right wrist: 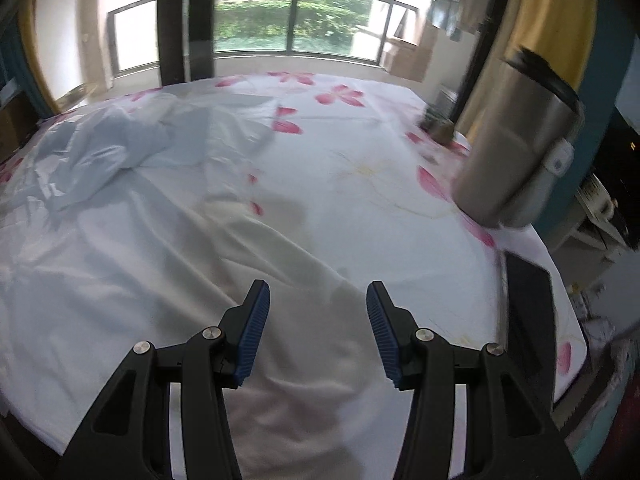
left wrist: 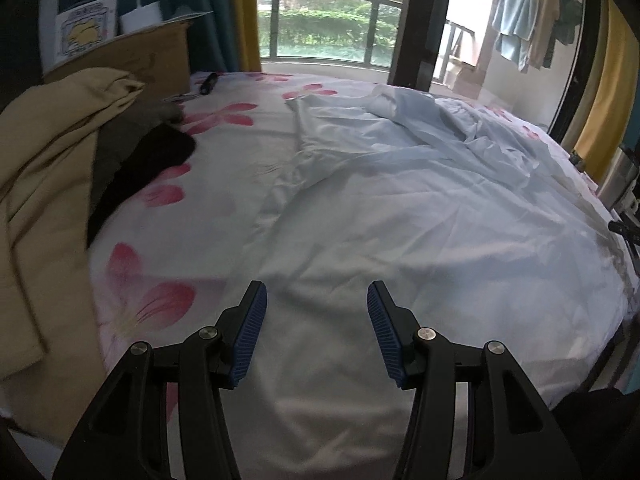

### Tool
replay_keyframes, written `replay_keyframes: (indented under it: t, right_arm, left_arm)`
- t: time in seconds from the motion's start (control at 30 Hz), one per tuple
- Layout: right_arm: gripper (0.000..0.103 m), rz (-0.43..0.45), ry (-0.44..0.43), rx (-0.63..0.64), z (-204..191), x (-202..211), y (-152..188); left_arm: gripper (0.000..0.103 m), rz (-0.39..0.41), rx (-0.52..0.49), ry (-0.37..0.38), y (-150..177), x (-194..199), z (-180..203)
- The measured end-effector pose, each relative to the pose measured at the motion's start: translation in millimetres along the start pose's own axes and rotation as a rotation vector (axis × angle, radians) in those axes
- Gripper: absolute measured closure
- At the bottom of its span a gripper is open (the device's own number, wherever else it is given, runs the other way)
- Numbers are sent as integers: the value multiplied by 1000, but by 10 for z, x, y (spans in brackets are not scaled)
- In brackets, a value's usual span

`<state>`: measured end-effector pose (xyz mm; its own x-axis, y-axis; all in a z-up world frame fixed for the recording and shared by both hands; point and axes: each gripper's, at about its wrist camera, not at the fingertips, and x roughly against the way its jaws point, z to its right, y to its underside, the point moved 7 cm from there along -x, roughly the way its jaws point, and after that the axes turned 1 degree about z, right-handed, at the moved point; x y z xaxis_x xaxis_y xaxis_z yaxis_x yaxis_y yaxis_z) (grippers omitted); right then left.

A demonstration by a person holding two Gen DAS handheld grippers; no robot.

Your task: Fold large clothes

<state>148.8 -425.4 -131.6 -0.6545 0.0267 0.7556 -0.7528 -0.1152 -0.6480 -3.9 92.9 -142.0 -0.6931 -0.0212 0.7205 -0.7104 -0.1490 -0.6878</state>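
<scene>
A large pale blue-white garment point(left wrist: 400, 184) lies spread and wrinkled over the flowered bed sheet point(left wrist: 224, 120). Its far part is bunched near the window. My left gripper point(left wrist: 317, 292) hovers above the garment's near portion, jaws apart with nothing between the blue pads. In the right wrist view the same garment point(right wrist: 120, 208) covers the left and middle of the bed, crumpled at the far left. My right gripper point(right wrist: 318, 292) stands open over its near right part, and only cloth shows below the pads.
A tan cloth point(left wrist: 48, 168) and dark clothes point(left wrist: 152, 160) are heaped at the left, beside a cardboard box point(left wrist: 136, 56). A steel flask point(right wrist: 516, 140) stands on the bed's right side, a dark flat object point(right wrist: 528, 308) near that edge. Window and railing lie beyond.
</scene>
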Motion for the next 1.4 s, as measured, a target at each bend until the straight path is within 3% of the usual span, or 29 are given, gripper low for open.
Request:
replay_keyframes:
  t: [0.2,0.5,0.6,0.63,0.67,0.73,0.83,1.1,1.2,1.23,1.3,1.33,1.4]
  right_arm:
    - [49,-29,23,-42,234,-45,193]
    - [46,-3,-71,-70,154,3,316]
    - [46,18,-109,-48,15,64,362]
    - [48,22,-122,-37,-35,84,375]
    - [68,31,-137,-14,-111,116,392]
    - [94,34,-166,12,-212,158,417]
    - [98,29,-171,43,-328,220,451]
    - [98,50,-231,45,-394,459,425]
    - [96,32,-160,51,-272,409,404]
    - [89,23,-137,50,-235,370,409]
    - [61,-2,-116,30,-154,283,433]
    - [42,-17,-122,14,-133,241,457]
    - [39,-29,-156,-1,-146,201,499]
  left_arm:
    - [47,6,24,-31,110,148,-166]
    - [38,-19,43,-18,273,237,-251]
    - [34,-31,-10,-24,327,250,-185]
    - [33,-36,-35,-35,340,248,-163]
    - [33,-39,-56,-46,350,245,-148]
    - [33,-43,-74,-64,355,241,-133]
    - [33,-52,-56,-80,337,240,-163]
    - [33,-23,-5,-98,332,250,-278]
    - [33,-18,-23,-123,350,244,-243]
    - [33,-18,-20,-117,356,245,-224]
    - [33,-22,-42,-96,369,248,-164]
    - [33,-24,-51,-86,374,249,-142]
    - [34,-30,-72,-71,388,259,-90]
